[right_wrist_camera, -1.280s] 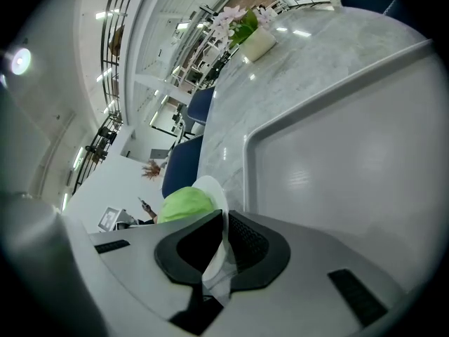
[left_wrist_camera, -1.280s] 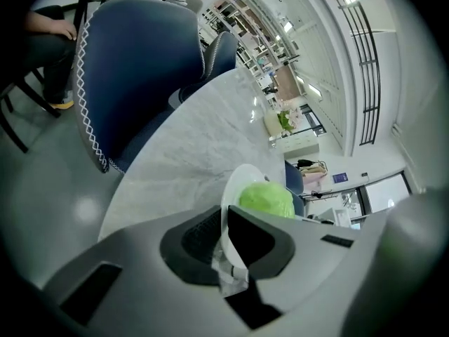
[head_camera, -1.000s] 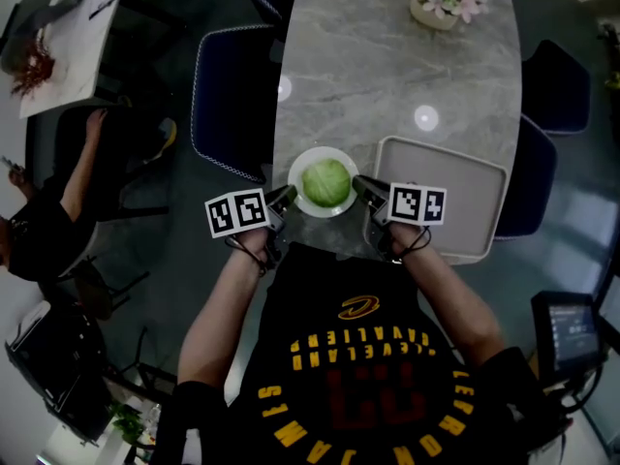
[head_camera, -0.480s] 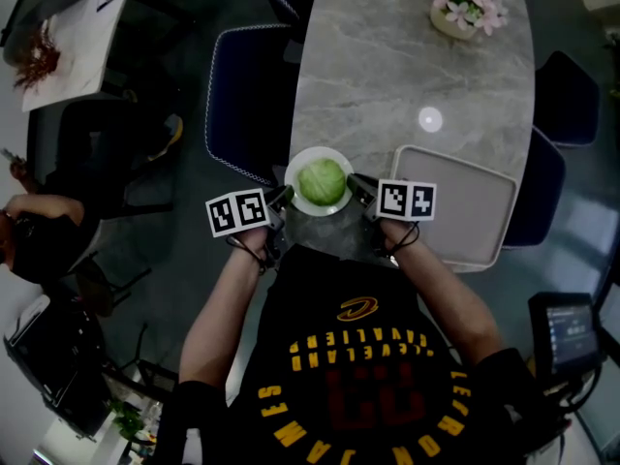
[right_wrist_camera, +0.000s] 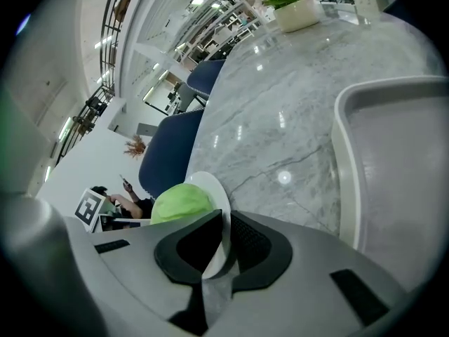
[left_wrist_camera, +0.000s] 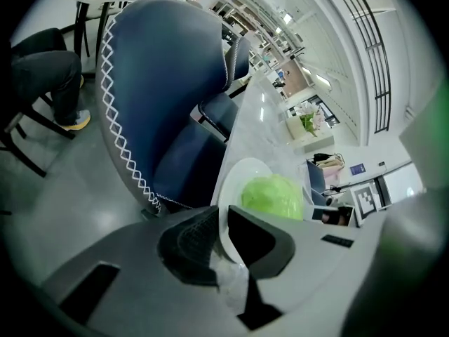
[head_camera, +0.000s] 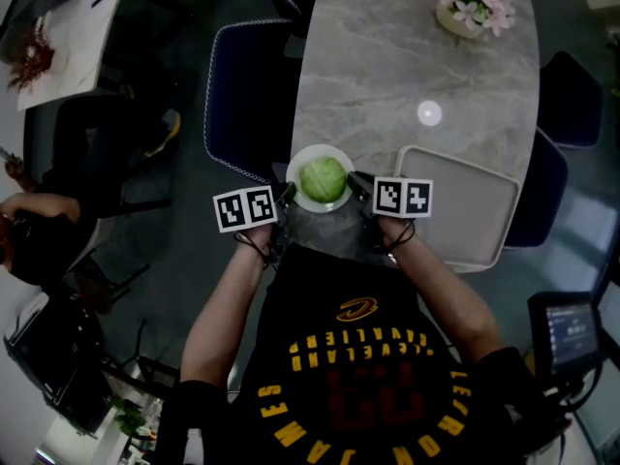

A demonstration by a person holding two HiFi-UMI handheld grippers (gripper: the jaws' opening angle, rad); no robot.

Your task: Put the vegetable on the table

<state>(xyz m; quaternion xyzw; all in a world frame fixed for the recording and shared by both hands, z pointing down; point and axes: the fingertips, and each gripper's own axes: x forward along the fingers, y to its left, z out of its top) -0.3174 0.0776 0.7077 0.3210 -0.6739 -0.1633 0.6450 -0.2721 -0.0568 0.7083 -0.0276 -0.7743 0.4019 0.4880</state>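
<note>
A round green cabbage (head_camera: 324, 177) sits on a white plate (head_camera: 302, 166) at the near end of the grey marble table (head_camera: 407, 56). My left gripper (head_camera: 287, 196) is shut on the plate's left rim, and my right gripper (head_camera: 356, 183) is shut on its right rim. In the left gripper view the plate (left_wrist_camera: 242, 174) edge runs between the jaws of the left gripper (left_wrist_camera: 224, 234), with the cabbage (left_wrist_camera: 272, 195) beyond. In the right gripper view the right gripper (right_wrist_camera: 226, 241) clamps the plate (right_wrist_camera: 214, 192) beside the cabbage (right_wrist_camera: 182, 201). Whether the plate rests on the table or hovers, I cannot tell.
A beige tray (head_camera: 467, 206) lies on the table just right of the plate, with its raised rim (right_wrist_camera: 344, 146) close to my right gripper. A flower pot (head_camera: 473, 3) stands at the far end. A blue chair (head_camera: 247, 95) stands left of the table, and darker chairs (head_camera: 572, 95) right.
Both grippers and the plate have shifted slightly forward over the table's near end. The left gripper has closed in a little to the right. Both grips are unchanged.
</note>
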